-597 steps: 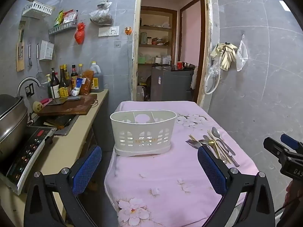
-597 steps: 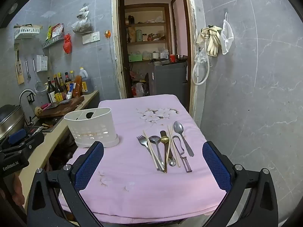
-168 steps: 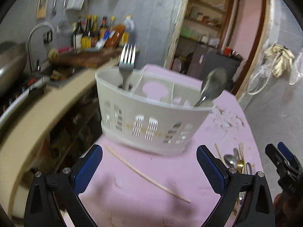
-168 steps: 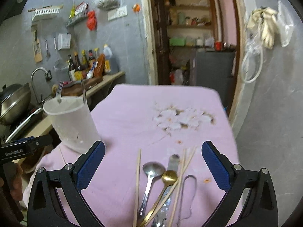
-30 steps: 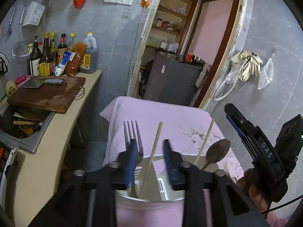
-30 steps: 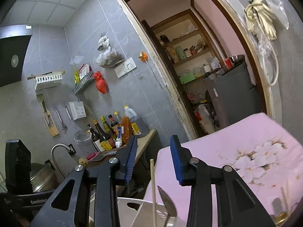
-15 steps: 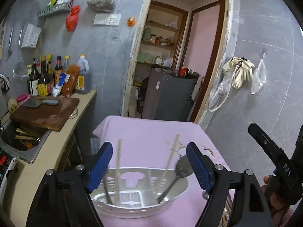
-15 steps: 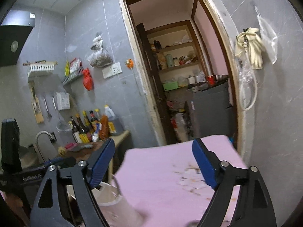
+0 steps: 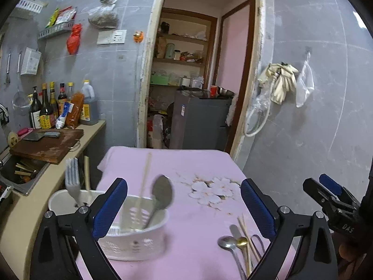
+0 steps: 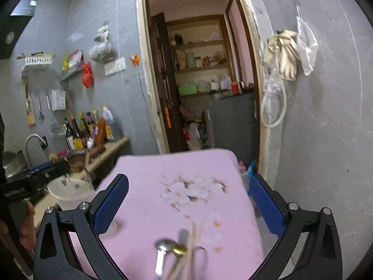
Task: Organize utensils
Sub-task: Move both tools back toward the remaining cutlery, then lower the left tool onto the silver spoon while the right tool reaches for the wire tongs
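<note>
White letters "DAS" stand on the black body of the right gripper (image 9: 335, 212), seen right of the left gripper's fingers (image 9: 256, 207). Bottle labels are too small to read.

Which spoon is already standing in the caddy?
The large steel spoon, bowl up, leaning in the white caddy. The other two, a small steel spoon and a gold spoon, lie flat on the pink cloth.

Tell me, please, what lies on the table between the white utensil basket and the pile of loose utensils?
In the left wrist view, nothing: between the white basket and the loose utensils shows only bare pink tablecloth.
</note>
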Motion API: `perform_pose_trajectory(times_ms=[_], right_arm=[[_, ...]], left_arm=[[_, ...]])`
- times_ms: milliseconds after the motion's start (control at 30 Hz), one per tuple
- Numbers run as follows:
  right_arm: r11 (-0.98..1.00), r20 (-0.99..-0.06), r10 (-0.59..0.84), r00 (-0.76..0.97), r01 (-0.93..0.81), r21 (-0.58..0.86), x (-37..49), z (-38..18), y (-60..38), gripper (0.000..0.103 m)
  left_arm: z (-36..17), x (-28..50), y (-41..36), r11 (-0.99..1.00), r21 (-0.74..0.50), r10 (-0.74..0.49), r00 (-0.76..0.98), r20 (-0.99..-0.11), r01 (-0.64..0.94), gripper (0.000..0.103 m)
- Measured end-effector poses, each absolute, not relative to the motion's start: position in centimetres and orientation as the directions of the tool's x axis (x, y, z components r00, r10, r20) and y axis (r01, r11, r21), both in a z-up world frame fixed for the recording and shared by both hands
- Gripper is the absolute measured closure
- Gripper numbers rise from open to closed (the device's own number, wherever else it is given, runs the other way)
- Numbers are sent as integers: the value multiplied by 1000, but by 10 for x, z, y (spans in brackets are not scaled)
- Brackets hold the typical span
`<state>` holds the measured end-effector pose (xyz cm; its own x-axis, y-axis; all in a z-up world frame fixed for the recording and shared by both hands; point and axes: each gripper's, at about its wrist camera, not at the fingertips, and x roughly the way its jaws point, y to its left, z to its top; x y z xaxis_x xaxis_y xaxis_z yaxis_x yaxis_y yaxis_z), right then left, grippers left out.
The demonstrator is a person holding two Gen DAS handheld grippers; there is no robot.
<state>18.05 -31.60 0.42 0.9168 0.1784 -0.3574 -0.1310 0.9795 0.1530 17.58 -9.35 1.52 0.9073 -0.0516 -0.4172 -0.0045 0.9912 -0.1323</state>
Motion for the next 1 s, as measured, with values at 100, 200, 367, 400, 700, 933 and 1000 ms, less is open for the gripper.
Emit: perform_pose_trajectory(times_ms=[100, 200, 367, 400, 700, 933, 1000], right_arm=[[982, -409, 162, 898, -108, 153, 182, -12, -334, 2], [984, -454, 156, 877, -97, 151, 185, -30, -348, 2], [988, -533, 140, 834, -84, 127, 196, -61, -359, 2], [989, -546, 136, 827, -84, 120, 198, -68, -359, 2], [995, -668, 98, 737, -96, 40, 214, -115, -341, 2], [989, -722, 98, 685, -147, -4, 214, -134, -325, 2], [987, -729, 93, 678, -160, -23, 213, -135, -325, 2]], left_arm=[[5, 177, -111, 992, -122, -67, 891, -448, 13, 4], [-8, 178, -126, 994, -107, -74, 872, -484, 25, 4], [-30, 185, -143, 996, -86, -74, 839, -539, 32, 4], [-35, 186, -145, 996, -83, -73, 833, -548, 33, 4], [-81, 209, -158, 988, -119, -152, 729, -667, 96, 4], [-109, 226, -168, 979, -138, -204, 630, -749, 153, 24], [-115, 230, -169, 976, -158, -219, 602, -768, 153, 33]])
